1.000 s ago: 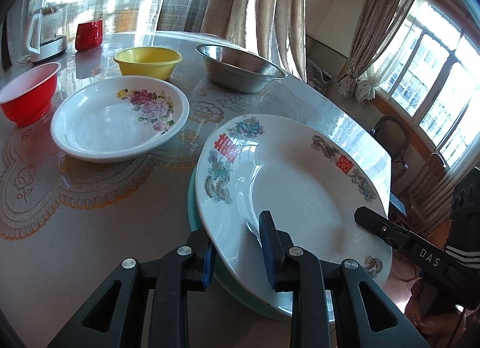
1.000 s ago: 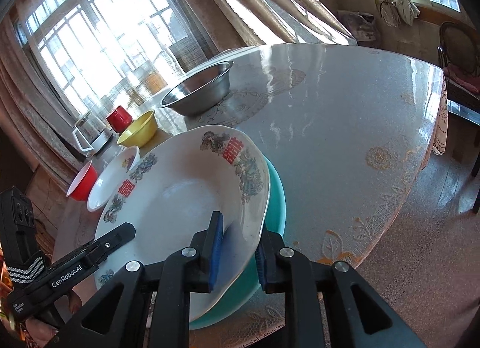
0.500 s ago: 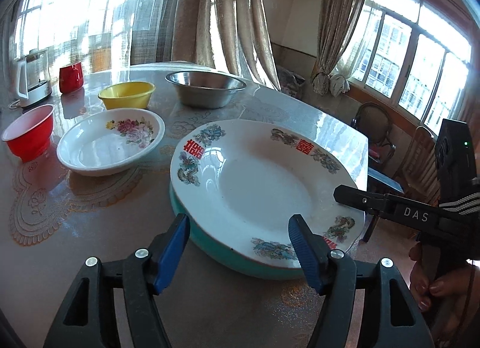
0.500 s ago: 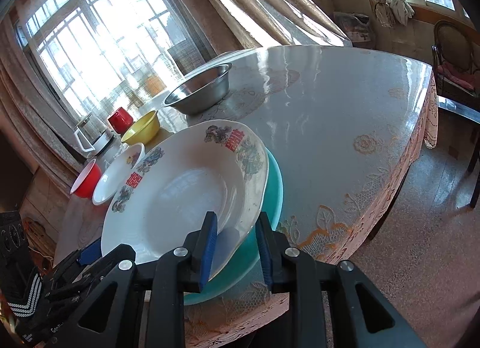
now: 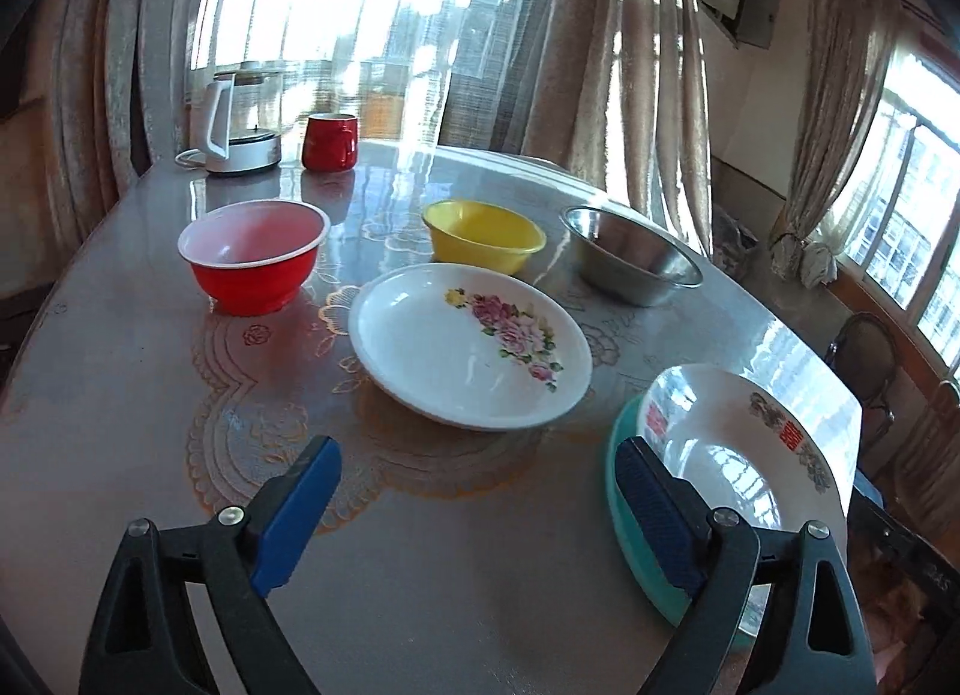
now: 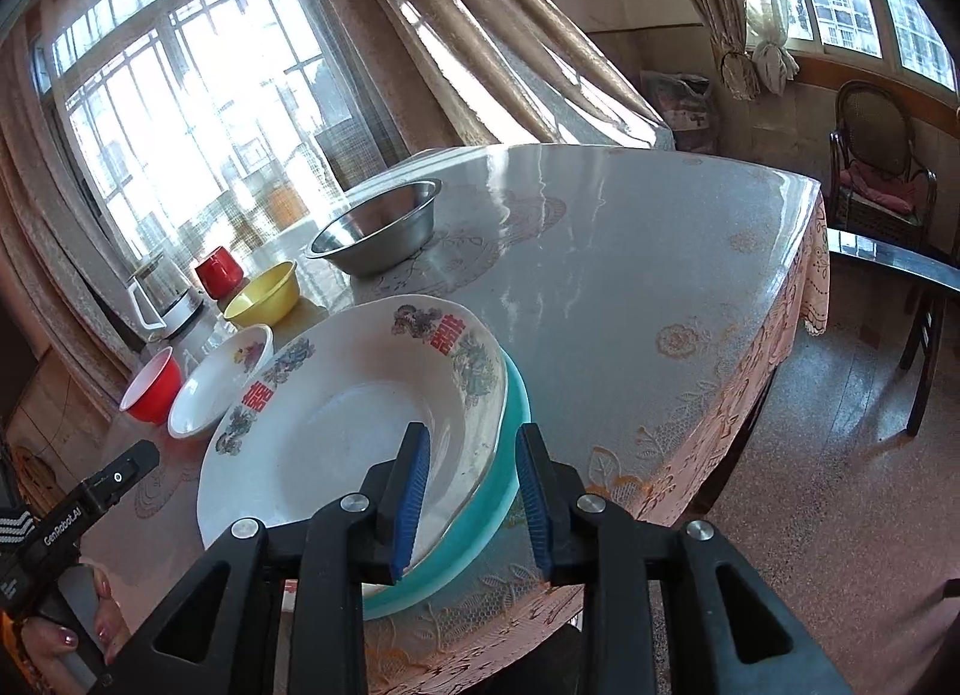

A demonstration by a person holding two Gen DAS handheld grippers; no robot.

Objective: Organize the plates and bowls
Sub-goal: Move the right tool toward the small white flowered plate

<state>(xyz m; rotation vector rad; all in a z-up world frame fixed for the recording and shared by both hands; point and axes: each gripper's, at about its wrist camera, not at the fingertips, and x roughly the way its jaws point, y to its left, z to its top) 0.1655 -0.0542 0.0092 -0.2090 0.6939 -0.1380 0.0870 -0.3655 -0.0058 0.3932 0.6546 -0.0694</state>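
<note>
A white plate with red characters (image 6: 336, 425) lies on a teal plate (image 6: 480, 527) at the table's near edge; both show in the left wrist view, the white one (image 5: 738, 449) on the teal one (image 5: 636, 539). My right gripper (image 6: 474, 503) is open, its jaws straddling the rims of both plates without gripping. My left gripper (image 5: 474, 515) is wide open and empty, left of the stack and in front of a white rose-patterned plate (image 5: 468, 344). A red bowl (image 5: 255, 254), a yellow bowl (image 5: 483, 233) and a steel bowl (image 5: 630, 254) stand behind it.
A kettle (image 5: 237, 122) and a red mug (image 5: 330, 140) stand at the table's far edge. A chair (image 6: 876, 155) and a dark side table (image 6: 900, 263) stand right of the lace-covered table (image 6: 660, 275). Curtains and windows lie behind.
My left gripper has let go of the white plate, opened wide and swung left toward the rose plate. My right gripper has opened off the plate rim. The white plate now rests on the teal plate.
</note>
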